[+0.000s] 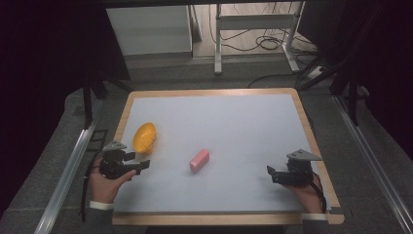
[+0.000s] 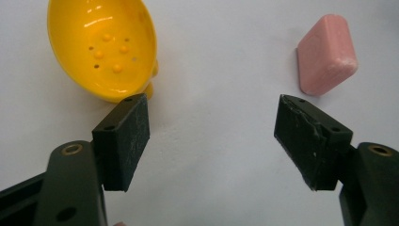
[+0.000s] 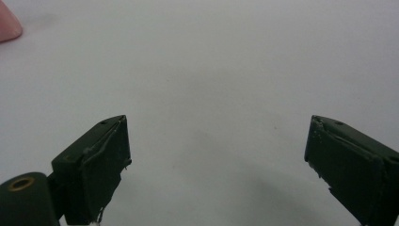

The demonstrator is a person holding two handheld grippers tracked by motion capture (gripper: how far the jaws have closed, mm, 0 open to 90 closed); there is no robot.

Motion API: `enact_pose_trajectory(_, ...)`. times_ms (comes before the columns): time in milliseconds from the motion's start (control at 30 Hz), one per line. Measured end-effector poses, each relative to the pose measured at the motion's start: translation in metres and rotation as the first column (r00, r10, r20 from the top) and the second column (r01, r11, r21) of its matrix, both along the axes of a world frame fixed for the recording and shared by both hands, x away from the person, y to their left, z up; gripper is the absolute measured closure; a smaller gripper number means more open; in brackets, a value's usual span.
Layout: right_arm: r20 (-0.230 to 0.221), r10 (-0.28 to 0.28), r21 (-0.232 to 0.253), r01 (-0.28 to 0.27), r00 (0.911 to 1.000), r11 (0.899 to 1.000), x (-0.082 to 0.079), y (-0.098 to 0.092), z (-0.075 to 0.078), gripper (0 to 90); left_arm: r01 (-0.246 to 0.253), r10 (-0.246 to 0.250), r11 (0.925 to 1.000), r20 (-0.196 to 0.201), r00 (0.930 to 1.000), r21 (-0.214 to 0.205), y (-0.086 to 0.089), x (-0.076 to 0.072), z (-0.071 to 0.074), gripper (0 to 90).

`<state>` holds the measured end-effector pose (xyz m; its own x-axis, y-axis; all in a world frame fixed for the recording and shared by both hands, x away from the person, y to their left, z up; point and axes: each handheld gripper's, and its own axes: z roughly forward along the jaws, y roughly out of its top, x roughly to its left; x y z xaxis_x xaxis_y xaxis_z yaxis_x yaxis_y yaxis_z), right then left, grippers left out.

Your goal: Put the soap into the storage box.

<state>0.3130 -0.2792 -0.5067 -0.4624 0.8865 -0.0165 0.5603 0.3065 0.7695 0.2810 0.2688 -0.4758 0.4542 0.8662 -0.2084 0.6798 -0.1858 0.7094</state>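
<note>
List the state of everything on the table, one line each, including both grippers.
Yellow plastic soap dish: upright, empty, untouched, near the left gripper.
Pink soap bar: lying flat on the white mat, apart from the dish, not held.
Left gripper: open, holding nothing.
Right gripper: open, holding nothing, over bare mat.

No text, label or number can be read
</note>
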Motion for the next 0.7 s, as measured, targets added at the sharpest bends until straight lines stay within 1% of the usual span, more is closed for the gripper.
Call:
enact_pose_trajectory(100,0.005,0.001,0.003,-0.001,1.0,1.0,-0.001,-0.001,0.001,7.0,0.008,-0.008,1.0,0.018,0.9998,-0.003,-0.001,-0.001,0.008,27.7)
enact_pose_trajectory(300,0.009,-0.006,0.001,0.006,0.9999,1.0,-0.001,-0.003,0.002,6.9,0.022,-0.022,0.9997,0.027,0.9994,0.009,-0.007,0.0,0.019,27.4)
enact_pose_trajectory(400,0.013,-0.012,0.001,0.012,0.9998,1.0,-0.001,-0.004,0.002,6.9,0.036,-0.037,0.9992,0.021,0.9991,0.019,-0.013,0.001,0.02,27.2)
enact_pose_trajectory(500,0.021,-0.01,-0.002,0.01,0.9997,1.0,-0.001,-0.003,0.002,6.9,0.049,-0.049,0.9983,0.01,0.9987,0.031,-0.02,0.002,0.017,27.2)
enact_pose_trajectory(533,0.022,-0.01,-0.003,0.01,0.9997,1.0,-0.001,-0.003,0.002,7.0,0.054,-0.055,0.9978,0.006,0.9985,0.037,-0.024,0.003,0.015,27.2)
enact_pose_trajectory(567,0.022,-0.01,-0.003,0.01,0.9997,1.0,-0.001,-0.003,0.002,7.0,0.054,-0.055,0.9978,0.006,0.9985,0.037,-0.024,0.003,0.015,27.2)
enact_pose_trajectory(600,0.021,-0.009,-0.005,0.009,0.9997,1.0,-0.001,-0.003,0.002,6.9,0.063,-0.063,0.9969,0.001,0.998,0.047,-0.027,0.004,0.014,27.2)
enact_pose_trajectory(700,0.021,-0.01,-0.006,0.01,0.9997,1.0,-0.001,-0.003,0.002,6.9,0.075,-0.075,0.9957,-0.005,0.9972,0.054,-0.033,0.006,0.013,27.2)
